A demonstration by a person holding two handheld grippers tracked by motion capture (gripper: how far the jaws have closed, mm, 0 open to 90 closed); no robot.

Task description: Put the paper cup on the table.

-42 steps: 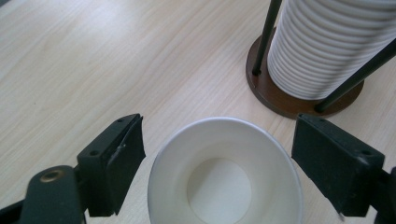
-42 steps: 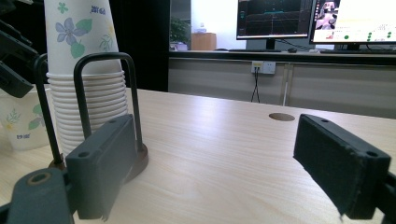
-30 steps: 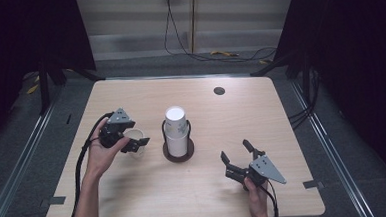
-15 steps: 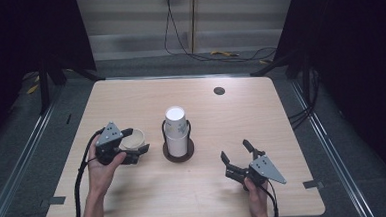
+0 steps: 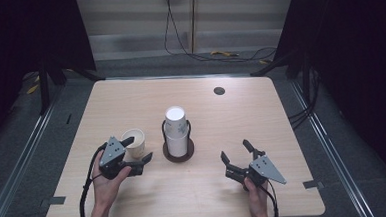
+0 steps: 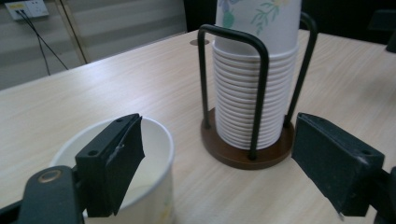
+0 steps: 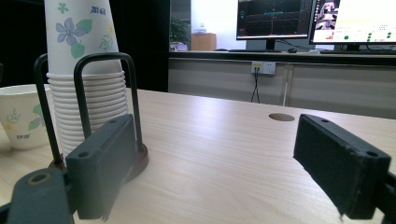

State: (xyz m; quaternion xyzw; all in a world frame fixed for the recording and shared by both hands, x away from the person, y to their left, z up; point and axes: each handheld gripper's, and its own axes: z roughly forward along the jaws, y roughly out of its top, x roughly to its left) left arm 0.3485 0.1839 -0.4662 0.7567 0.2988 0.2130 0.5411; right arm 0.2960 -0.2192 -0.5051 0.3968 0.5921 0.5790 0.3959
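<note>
Left tool (image 5: 139,150) spread wide, one jaw inside the single paper cup (image 5: 133,142), upright, mouth up, left of the holder. Right tool (image 5: 238,153) spread, empty, near the front edge. Cup stack (image 5: 176,131) stands vertical in the wire holder (image 6: 247,154), mid-table (image 5: 261,120). Light wood top; dark curtains, monitors (image 7: 313,21) behind.

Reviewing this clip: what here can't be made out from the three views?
- Loose white floral paper cup: its base is cut off by the bottom edge of the left gripper view, and a black tong pad covers part of its rim.
- Stack of nested white paper cups in the black wire holder: top cut off by the upper edge in both gripper views.
- Monitor text, right gripper view: too small.
</note>
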